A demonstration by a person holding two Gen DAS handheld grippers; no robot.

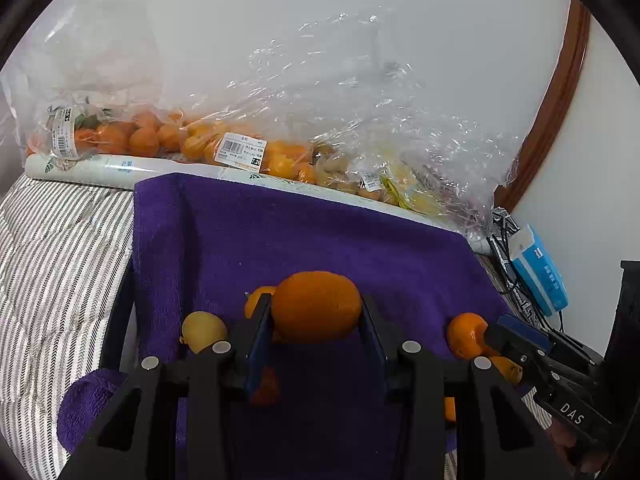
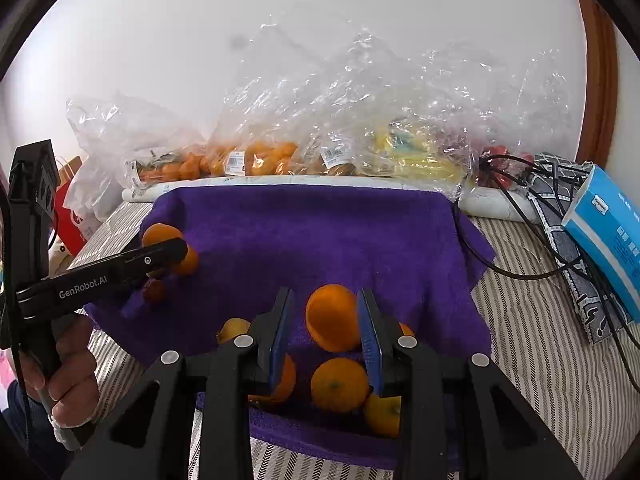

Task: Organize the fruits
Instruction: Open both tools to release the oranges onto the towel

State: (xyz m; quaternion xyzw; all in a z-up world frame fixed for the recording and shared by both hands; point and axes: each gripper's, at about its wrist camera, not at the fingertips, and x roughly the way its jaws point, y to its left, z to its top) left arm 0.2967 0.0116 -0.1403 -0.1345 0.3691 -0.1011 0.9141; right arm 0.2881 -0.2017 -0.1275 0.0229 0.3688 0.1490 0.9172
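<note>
A purple towel (image 1: 320, 232) (image 2: 320, 232) lies on the striped bed with loose fruit on it. My left gripper (image 1: 316, 312) is shut on an orange (image 1: 316, 306), held above the towel; it also shows at the left of the right wrist view (image 2: 168, 256). A yellow lemon (image 1: 204, 330) and a small orange (image 1: 256, 298) lie just left of it. My right gripper (image 2: 326, 316) is shut on an orange (image 2: 332, 316), which also shows in the left wrist view (image 1: 466, 334). Several oranges (image 2: 340, 384) and a lemon (image 2: 234, 328) lie below it on the towel.
Clear plastic bags of oranges (image 1: 160, 136) (image 2: 256, 160) and yellow fruit (image 2: 412, 152) line the wall behind a white paper roll (image 1: 100, 170). A blue tissue box (image 2: 608, 232) (image 1: 540, 272) and black cables (image 2: 512, 216) lie at the right. A red bag (image 2: 72, 216) stands at the left.
</note>
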